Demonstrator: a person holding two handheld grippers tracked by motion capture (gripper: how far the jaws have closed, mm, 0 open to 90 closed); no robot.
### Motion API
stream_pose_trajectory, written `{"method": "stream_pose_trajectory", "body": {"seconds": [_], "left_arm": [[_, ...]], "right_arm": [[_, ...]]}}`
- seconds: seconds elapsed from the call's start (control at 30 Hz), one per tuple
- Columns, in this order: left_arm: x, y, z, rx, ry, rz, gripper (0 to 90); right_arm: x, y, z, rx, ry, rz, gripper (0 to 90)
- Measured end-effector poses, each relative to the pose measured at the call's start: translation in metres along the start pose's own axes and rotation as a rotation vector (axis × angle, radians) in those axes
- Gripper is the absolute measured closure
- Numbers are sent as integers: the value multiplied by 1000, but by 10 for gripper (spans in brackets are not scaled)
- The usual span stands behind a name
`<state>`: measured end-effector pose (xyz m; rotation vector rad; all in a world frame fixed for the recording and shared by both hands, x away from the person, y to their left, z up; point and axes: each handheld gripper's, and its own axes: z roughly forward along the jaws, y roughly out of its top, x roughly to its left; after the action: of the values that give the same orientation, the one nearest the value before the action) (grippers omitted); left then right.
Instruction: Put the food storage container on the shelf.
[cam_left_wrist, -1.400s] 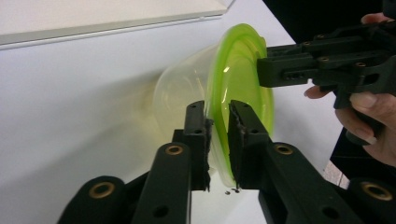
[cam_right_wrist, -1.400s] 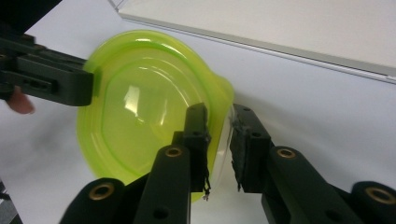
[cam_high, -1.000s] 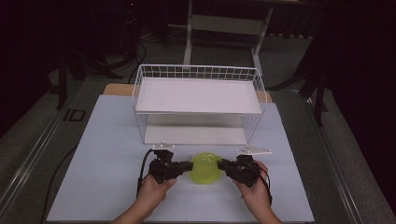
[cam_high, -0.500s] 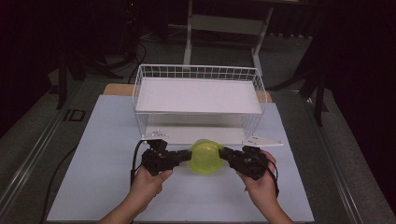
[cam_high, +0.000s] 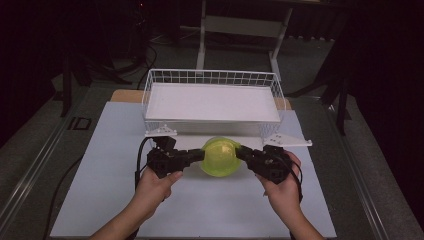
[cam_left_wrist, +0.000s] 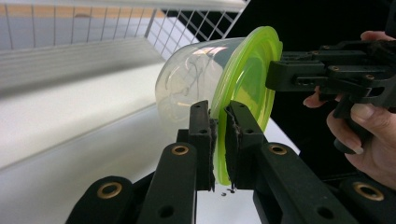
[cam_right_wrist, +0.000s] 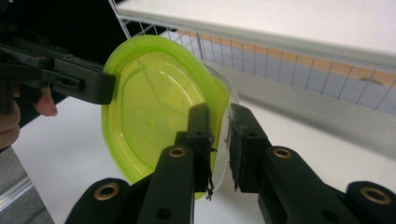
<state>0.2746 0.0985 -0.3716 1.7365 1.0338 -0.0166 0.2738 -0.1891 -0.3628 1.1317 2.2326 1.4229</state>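
A clear plastic tub (cam_high: 220, 156) with a yellow-green lid (cam_left_wrist: 247, 74) hangs tilted on its side just in front of the wire basket (cam_high: 150, 95). The lid faces me in the high view. My left gripper (cam_high: 200, 154) is shut on the lid's rim at the left, its jaws pinching the edge (cam_left_wrist: 218, 116). From the right, my right gripper (cam_high: 239, 152) is shut on the opposite rim (cam_right_wrist: 219, 116), with the lid (cam_right_wrist: 149, 102) on one side of the jaws and the clear tub wall on the other. Each gripper view shows the other gripper (cam_left_wrist: 275, 77) (cam_right_wrist: 107, 86) clamped across the lid.
The white wire basket stands raised on the white table cover (cam_high: 100, 200), with a white board (cam_high: 210, 102) as its floor. There is a low gap under it. Dark floor, stands and cables surround the table.
Both hands have carried the tub forward toward the basket and raised it. The tub has tipped so its lid now faces me. Both grips have stayed shut.
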Motion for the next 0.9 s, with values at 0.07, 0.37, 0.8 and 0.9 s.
{"method": "stream_pose_trajectory", "body": {"seconds": [0.07, 0.37, 0.8, 0.9], "left_arm": [[-2, 6, -2, -5, 1, 1, 825], [-3, 31, -8, -28, 0, 12, 825], [0, 68, -13, -42, 9, -10, 826], [-2, 79, -14, -49, 30, 9, 826]], "right_arm": [[0, 7, -2, -11, 2, 3, 796], [-4, 32, -6, -41, 10, 25, 799], [-12, 68, 1, -48, -9, 25, 798], [-14, 79, 2, -52, -18, 26, 797]]}}
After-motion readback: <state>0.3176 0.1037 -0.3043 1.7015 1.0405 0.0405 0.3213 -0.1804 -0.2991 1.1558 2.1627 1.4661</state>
